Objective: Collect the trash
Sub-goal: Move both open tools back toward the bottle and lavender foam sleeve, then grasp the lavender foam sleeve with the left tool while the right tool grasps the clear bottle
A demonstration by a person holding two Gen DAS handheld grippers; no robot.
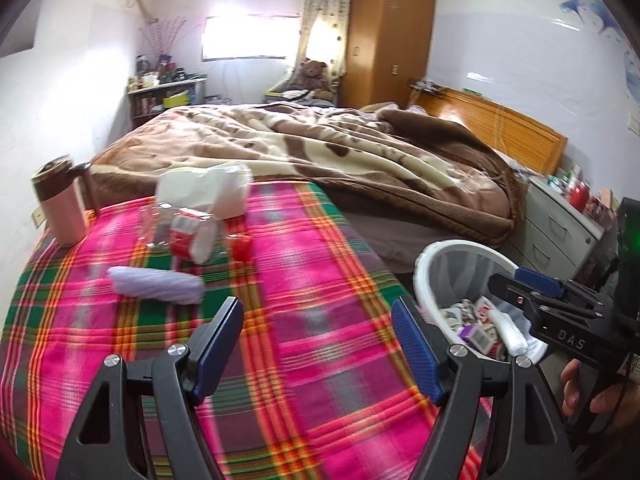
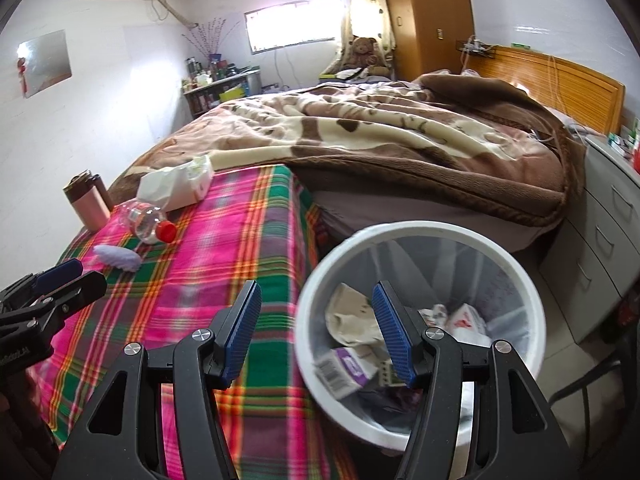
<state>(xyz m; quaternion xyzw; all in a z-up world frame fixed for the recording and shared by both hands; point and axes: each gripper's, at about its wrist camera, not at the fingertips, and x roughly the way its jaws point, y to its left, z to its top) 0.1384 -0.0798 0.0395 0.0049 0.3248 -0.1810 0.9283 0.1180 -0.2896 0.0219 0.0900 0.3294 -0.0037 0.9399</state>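
Left gripper point(image 1: 318, 344) is seen with jaws spread and nothing between them, held over the plaid blanket point(image 1: 304, 360). Right gripper point(image 2: 316, 332) is likewise spread and empty, its right finger over the mouth of the white bin point(image 2: 520, 280), its left finger over the blanket edge. The bin stands just beside the plaid surface, between it and the drawer unit point(image 2: 600, 240); crumpled paper and cartons are seen inside.

Trash left on the plaid: clear bottle point(image 2: 146, 222) with red cap, lying on its side; lilac wad point(image 2: 118, 258) near it; white tissue pack point(image 2: 176, 186) beyond. A pink tumbler point(image 2: 90, 204) stands upright at the far-left corner
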